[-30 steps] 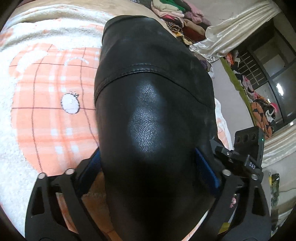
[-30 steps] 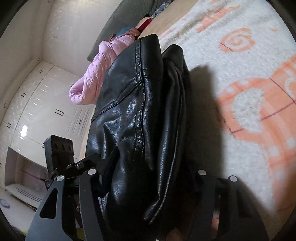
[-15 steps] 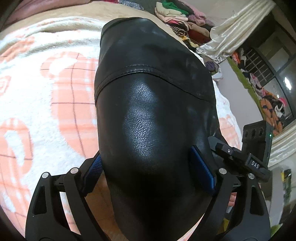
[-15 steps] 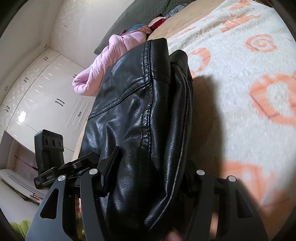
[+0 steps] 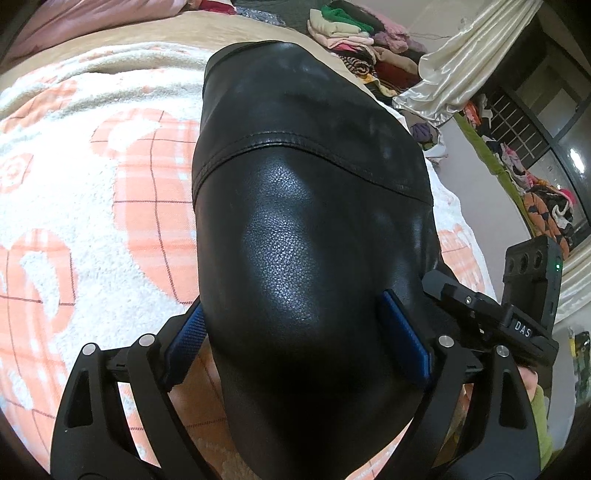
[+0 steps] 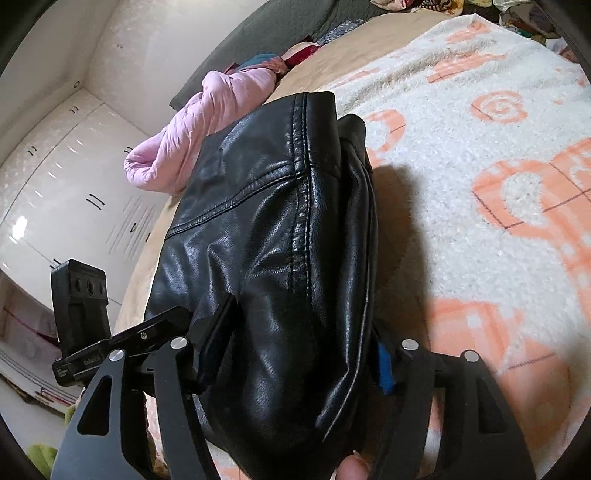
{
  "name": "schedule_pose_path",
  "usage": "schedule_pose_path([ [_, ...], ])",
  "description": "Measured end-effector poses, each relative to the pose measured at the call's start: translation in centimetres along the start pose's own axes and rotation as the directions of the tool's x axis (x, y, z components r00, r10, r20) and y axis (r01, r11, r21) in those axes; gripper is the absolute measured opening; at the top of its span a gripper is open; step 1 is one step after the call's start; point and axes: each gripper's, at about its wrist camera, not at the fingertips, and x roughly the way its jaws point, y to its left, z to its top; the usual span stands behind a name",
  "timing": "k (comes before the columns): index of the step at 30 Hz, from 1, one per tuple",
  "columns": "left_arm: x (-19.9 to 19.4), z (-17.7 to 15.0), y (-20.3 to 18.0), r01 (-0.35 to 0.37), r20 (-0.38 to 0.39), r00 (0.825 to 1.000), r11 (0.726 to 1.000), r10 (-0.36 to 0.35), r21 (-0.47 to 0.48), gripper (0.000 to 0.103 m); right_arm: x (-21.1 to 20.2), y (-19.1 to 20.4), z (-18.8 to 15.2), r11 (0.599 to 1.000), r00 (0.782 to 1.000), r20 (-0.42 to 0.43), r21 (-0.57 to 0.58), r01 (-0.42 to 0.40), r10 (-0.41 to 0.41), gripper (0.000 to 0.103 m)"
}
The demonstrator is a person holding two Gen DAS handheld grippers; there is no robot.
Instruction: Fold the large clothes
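On blanket (image 5: 92,229) — folded black jacket (image 5: 303,229)

Black leather jacket (image 5: 314,221); white fleece blanket (image 5: 92,206) with orange checked shapes; pink puffer coat (image 6: 195,129); blue gripper pads (image 5: 406,339).

1. The left wrist view looks forward and downward along its own fingers, very close on a folded black leather jacket (image 5: 310,229) that fills the frame's middle.
2. Beyond lie a patterned blanket (image 5: 92,192), a clothes pile (image 5: 354,33) and curtains (image 5: 461,62).
3. The right wrist view looks likewise, equally close, toward white cupboards (image 6: 66,177).
4. Both views share the jacket and blanket.
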Motion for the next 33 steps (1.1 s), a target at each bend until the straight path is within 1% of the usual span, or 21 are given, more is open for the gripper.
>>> schedule_pose_path([
  [3,-0.1,0.0,-0.2,-0.003,-0.002,1.000,1.000,0.003,0.004,0.084,-0.2,0.4,-0.3,1.000,1.000,0.000,-0.007,0.015,-0.015,0.069],
  [11,-0.6,-0.5,-0.5,-0.013,-0.004,1.000,0.999,0.013,0.031,0.088,-0.7,0.8,-0.8,0.998,0.999,0.006,-0.016,0.053,-0.053,0.076],
  [14,-0.8,-0.7,-0.6,-0.020,-0.002,1.000,0.999,0.020,0.044,0.089,-0.5,1.0,-0.8,0.997,0.998,0.004,-0.008,0.070,-0.070,0.076],
  [20,-1.4,-0.8,-0.8,-0.024,0.009,1.000,0.998,0.023,0.051,0.092,-1.1,1.5,-0.9,0.996,0.996,0.016,-0.018,0.083,-0.082,0.081],
  [27,-1.6,-1.1,-0.6,-0.028,0.005,1.000,0.999,0.028,0.039,0.092,-1.0,0.9,-1.2,0.996,0.996,0.001,-0.001,0.084,-0.084,0.081],
  [30,-1.9,-1.2,-0.6,-0.030,0.007,1.000,0.999,0.030,0.036,0.092,-1.1,0.4,-1.5,0.997,0.998,-0.004,0.023,0.070,-0.070,0.081],
  [33,-2.4,-1.2,-1.0,-0.033,0.013,0.999,0.999,0.033,0.041,0.092,-2.0,0.7,-1.6,0.997,0.997,0.019,0.004,0.076,-0.077,0.085],
])
